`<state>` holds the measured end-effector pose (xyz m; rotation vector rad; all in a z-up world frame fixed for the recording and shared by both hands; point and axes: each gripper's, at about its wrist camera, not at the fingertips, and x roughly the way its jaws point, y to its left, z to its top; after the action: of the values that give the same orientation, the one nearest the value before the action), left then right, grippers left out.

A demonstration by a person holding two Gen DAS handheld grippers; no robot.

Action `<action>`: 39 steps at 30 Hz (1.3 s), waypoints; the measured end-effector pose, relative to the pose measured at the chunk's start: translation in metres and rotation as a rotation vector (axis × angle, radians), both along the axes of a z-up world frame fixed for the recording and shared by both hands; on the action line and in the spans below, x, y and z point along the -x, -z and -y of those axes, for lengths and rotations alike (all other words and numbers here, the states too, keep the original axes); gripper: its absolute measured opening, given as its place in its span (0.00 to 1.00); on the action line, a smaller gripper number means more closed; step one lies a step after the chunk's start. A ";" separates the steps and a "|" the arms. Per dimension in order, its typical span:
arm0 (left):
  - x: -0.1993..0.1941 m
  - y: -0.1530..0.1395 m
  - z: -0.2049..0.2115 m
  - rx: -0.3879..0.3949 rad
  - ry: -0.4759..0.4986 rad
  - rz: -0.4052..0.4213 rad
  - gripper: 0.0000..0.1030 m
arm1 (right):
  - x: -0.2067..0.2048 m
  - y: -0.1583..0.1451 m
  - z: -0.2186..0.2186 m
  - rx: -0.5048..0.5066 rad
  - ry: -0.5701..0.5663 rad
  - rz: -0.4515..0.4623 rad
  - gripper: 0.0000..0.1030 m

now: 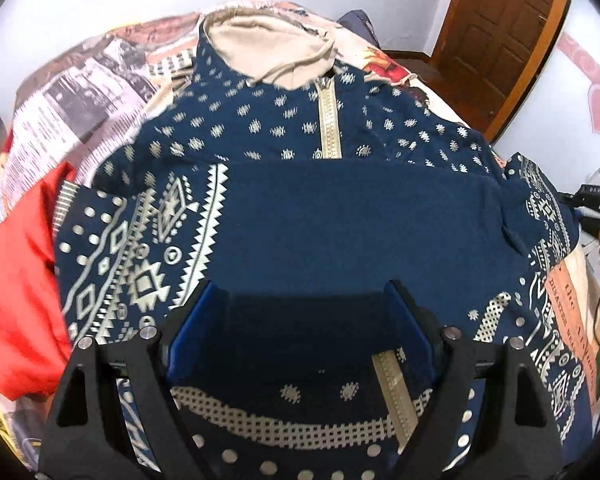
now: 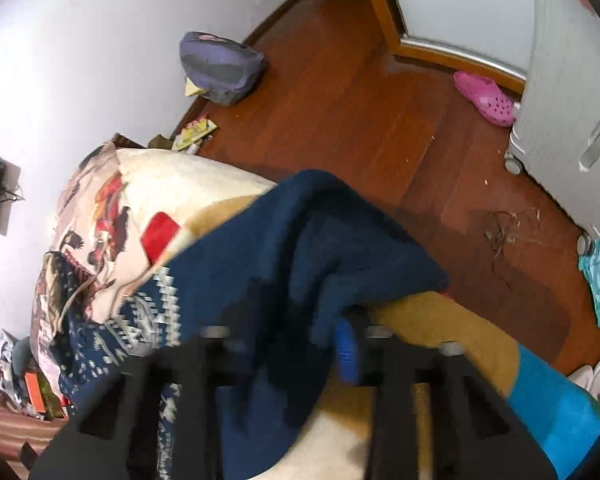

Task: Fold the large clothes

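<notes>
Left hand-held gripper (image 1: 300, 320) spread wide over hoodie (image 1: 340, 216); right hand-held gripper (image 2: 296, 344) clamps its fabric. Bedspread (image 1: 568, 300) reads "DISASTER".

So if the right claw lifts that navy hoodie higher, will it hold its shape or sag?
The hoodie will probably sag: fabric already droops around the right claw. It looks thick, so likely heavyish. The drawstring may dangle.
</notes>
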<state>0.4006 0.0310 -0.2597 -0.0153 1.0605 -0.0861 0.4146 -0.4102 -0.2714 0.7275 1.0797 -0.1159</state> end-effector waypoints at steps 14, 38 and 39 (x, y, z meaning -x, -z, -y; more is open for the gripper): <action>0.031 -0.051 -0.015 -0.012 -0.011 0.114 0.82 | 0.017 -0.168 -0.128 0.208 -0.272 0.402 0.05; 0.073 -0.033 -0.054 -0.004 -0.047 0.059 0.82 | 0.036 -0.034 -0.304 0.096 -0.745 -0.026 0.33; 0.072 -0.034 -0.050 -0.004 -0.042 0.062 0.82 | 0.038 -0.039 -0.299 0.095 -0.741 -0.019 0.38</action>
<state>0.3288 0.0815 -0.2252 -0.0313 0.9975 -0.0464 0.3763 -0.1112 -0.2322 0.2083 1.2907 0.4569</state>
